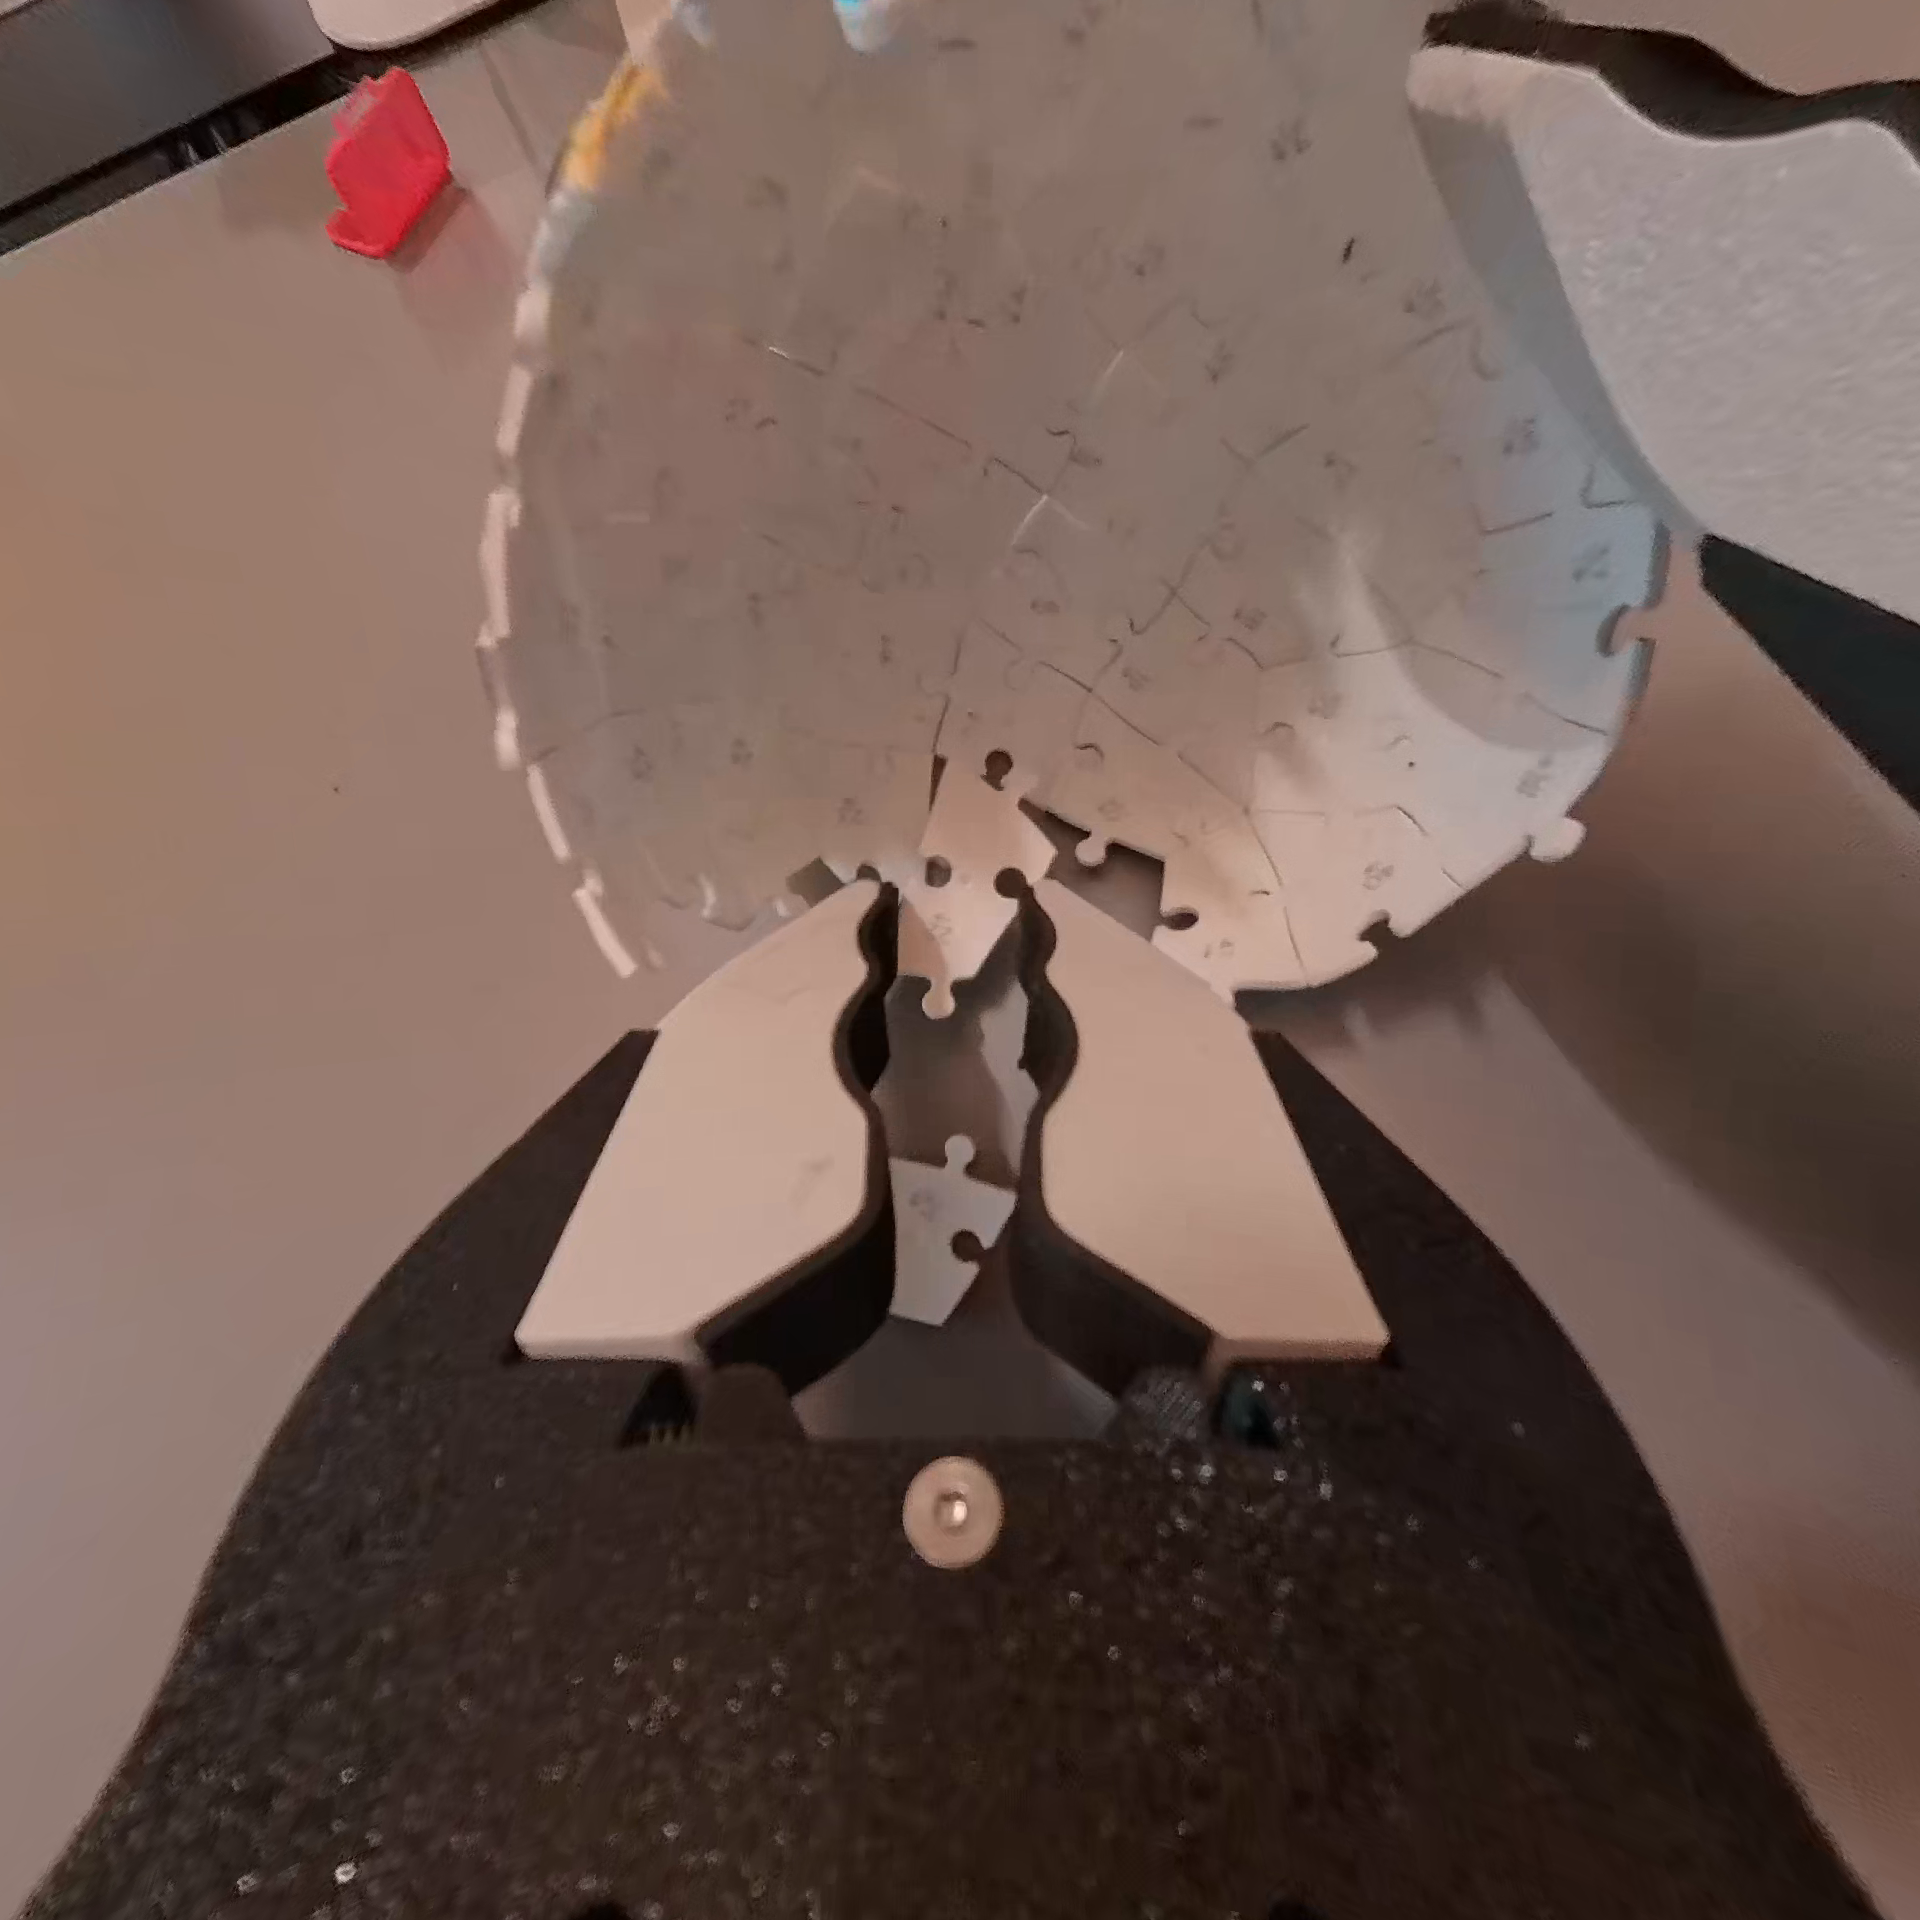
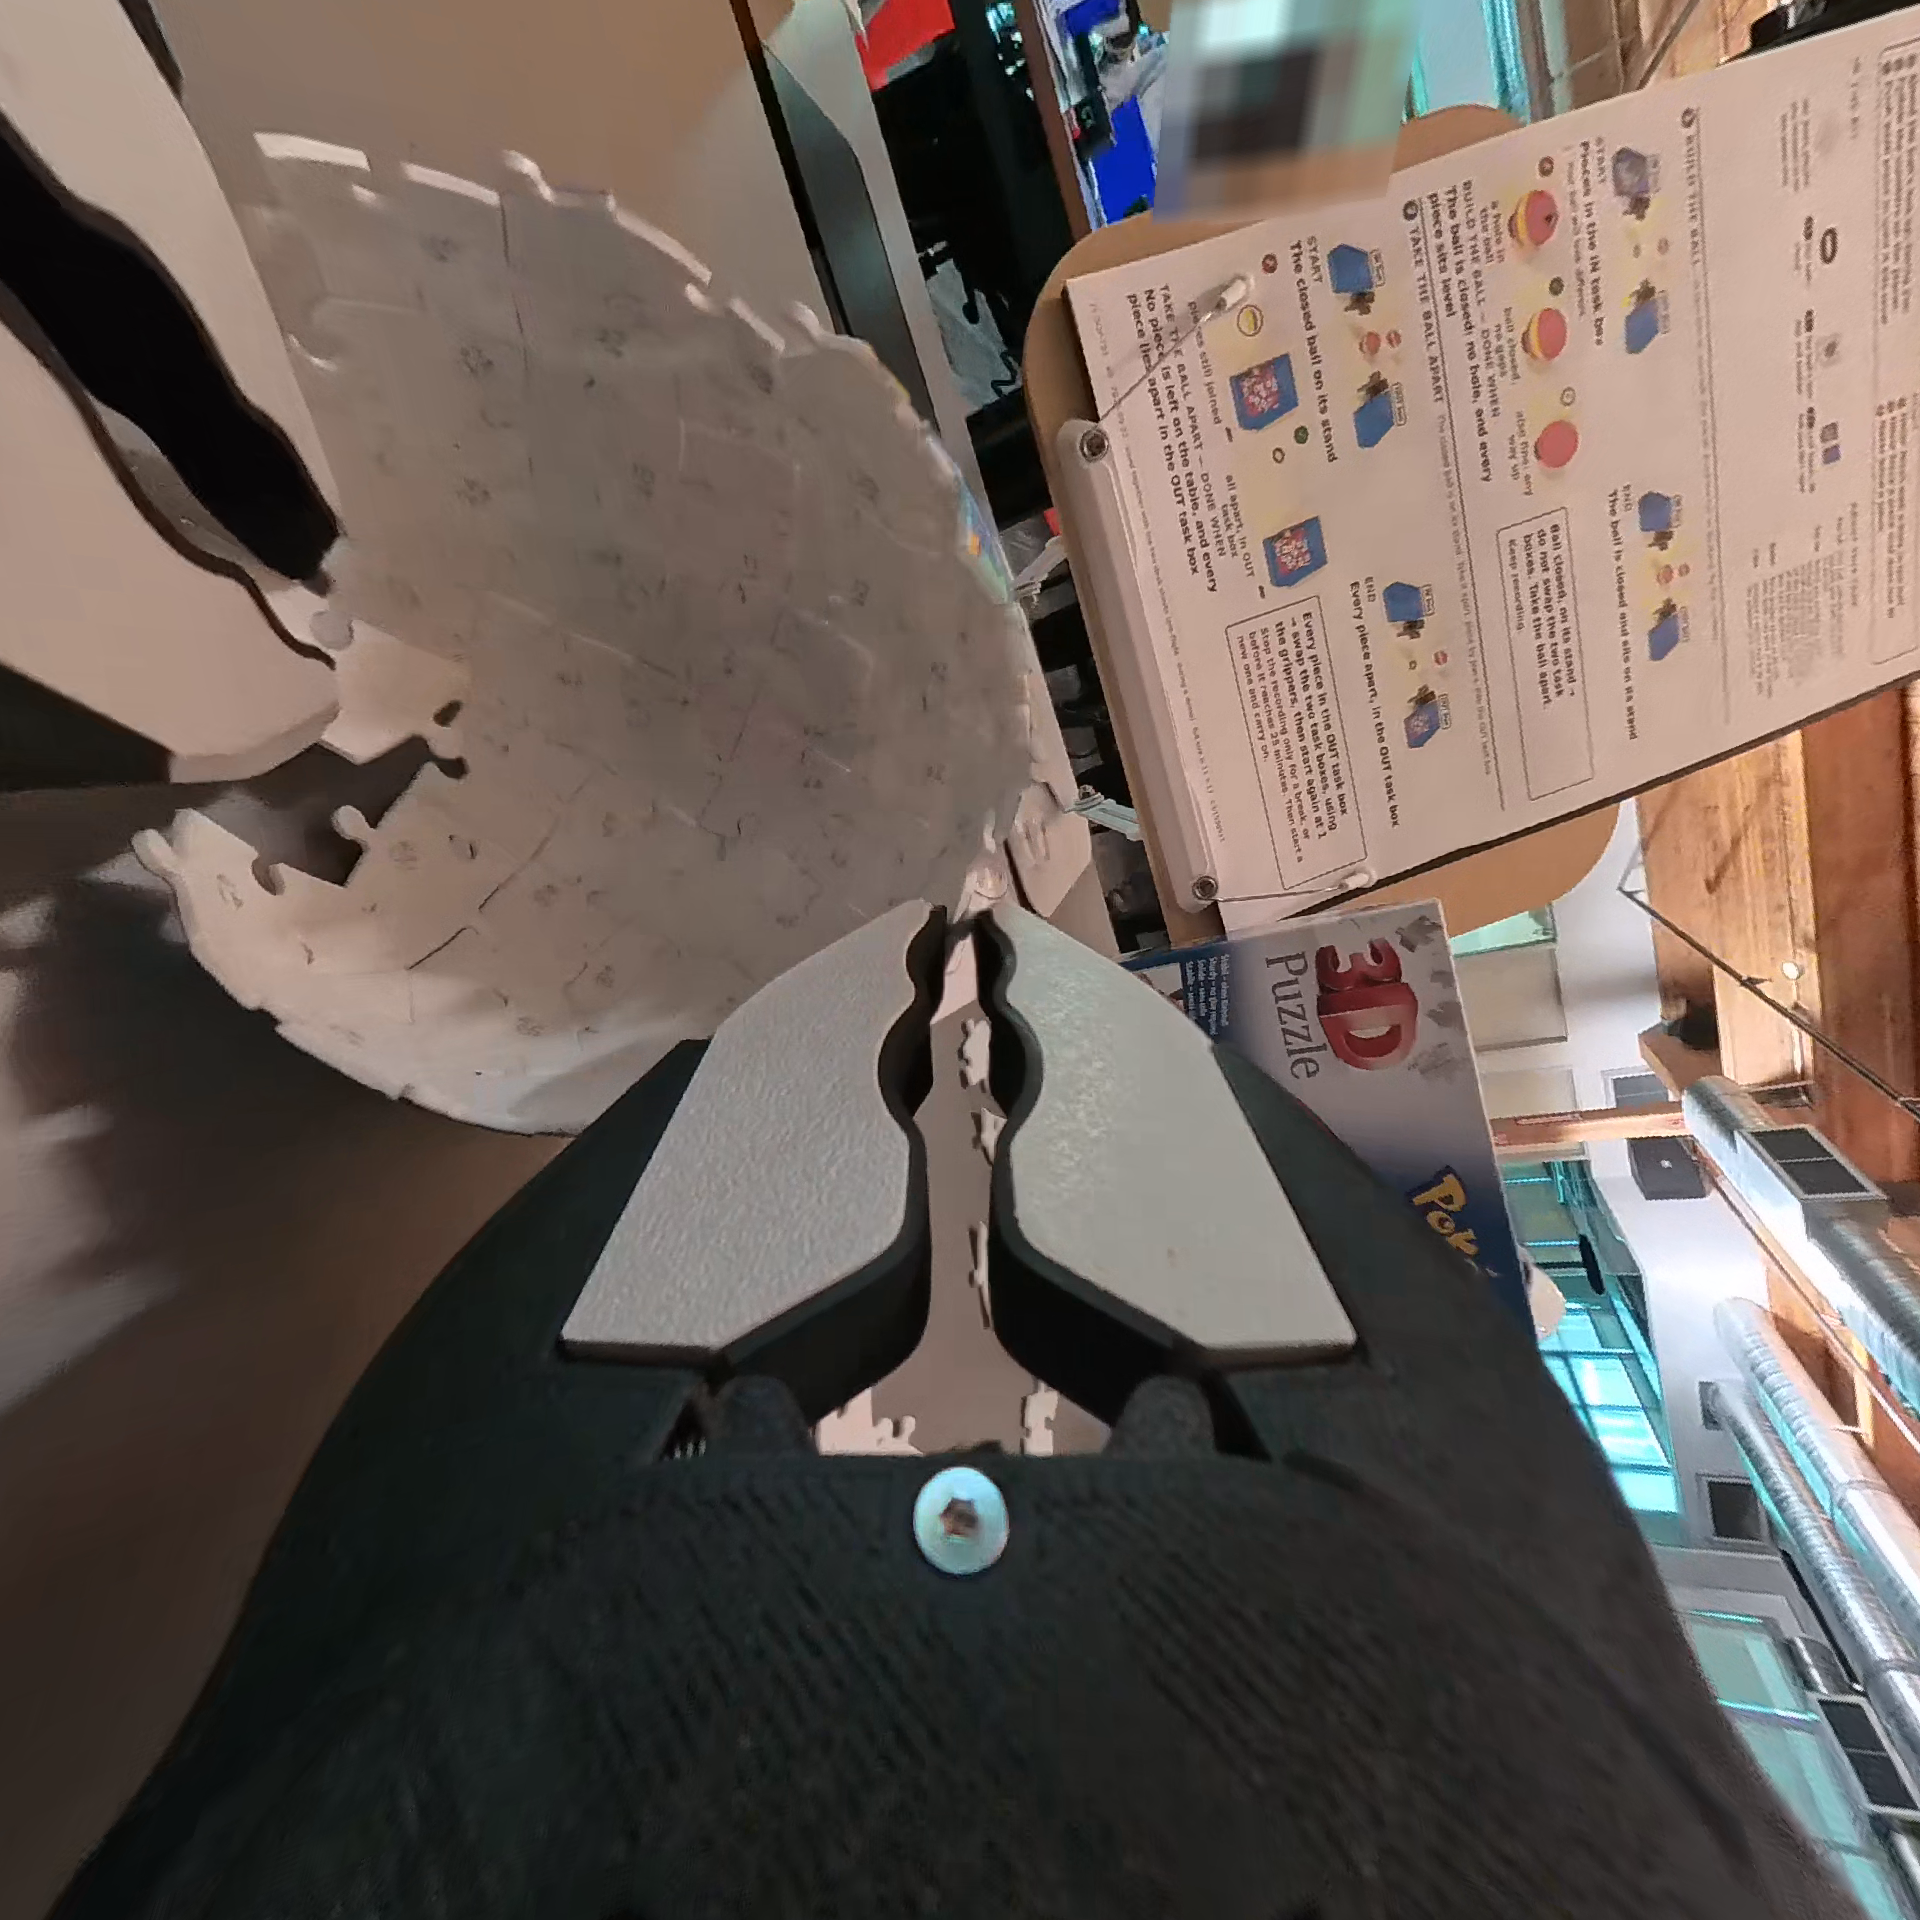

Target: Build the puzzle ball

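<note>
Two grippers: left gripper [image 1: 951, 904] pinches loose piece [image 1: 961, 904] at shell [image 1: 1039, 468] rim; right gripper [image 2: 961, 925] clamps opposite rim.

I count one half-built puzzle shell [image 1: 1039, 499] held up in front of me, with two loose puzzle pieces [image 1: 961, 914] at my left gripper [image 1: 956, 904]: one between its tips and one [image 1: 940, 1242] on the table below. There's one red block [image 1: 387, 161] far left, one puzzle box [image 2: 1361, 1081] and one instruction board [image 2: 1475, 499] to the right; two grippers in all, counting my right gripper [image 2: 961, 920].
</note>
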The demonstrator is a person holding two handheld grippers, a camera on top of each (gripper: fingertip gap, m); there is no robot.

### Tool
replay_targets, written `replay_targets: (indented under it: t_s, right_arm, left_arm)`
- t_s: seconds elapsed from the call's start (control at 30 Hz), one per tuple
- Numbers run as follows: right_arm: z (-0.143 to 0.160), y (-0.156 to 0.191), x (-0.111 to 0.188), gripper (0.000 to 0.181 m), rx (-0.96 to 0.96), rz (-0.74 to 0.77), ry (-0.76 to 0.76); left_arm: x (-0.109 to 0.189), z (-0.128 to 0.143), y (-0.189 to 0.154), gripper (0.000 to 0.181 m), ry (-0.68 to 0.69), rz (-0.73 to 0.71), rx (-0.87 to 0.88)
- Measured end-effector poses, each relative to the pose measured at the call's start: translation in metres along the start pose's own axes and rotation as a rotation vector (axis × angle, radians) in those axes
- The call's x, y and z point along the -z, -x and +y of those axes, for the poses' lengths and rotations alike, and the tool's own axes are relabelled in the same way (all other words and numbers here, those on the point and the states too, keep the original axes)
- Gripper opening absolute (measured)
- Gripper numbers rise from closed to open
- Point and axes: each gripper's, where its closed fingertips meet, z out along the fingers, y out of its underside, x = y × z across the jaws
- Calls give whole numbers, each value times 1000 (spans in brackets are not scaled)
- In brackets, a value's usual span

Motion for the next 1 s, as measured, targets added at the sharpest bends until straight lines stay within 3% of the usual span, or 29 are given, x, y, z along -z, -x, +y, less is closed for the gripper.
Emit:
replay_targets:
  t_s: [0.43,0.73,0.9,1.0]
  right_arm:
    - [-4,-1,1,5,23,11,-9]
    - [-3,0,2,5,-45,-6,-36]
    - [-5,1,2,5,-60,-3,-52]
    - [-5,2,2,5,-68,-5,-59]
  left_arm:
    - [-15,0,0,21,51,-59,72]
    - [-6,-7,-2,27,-8,-39,123]
    - [-3,-11,-2,25,-41,-24,46]
    - [-5,-9,-4,10,-22,-17,-40]
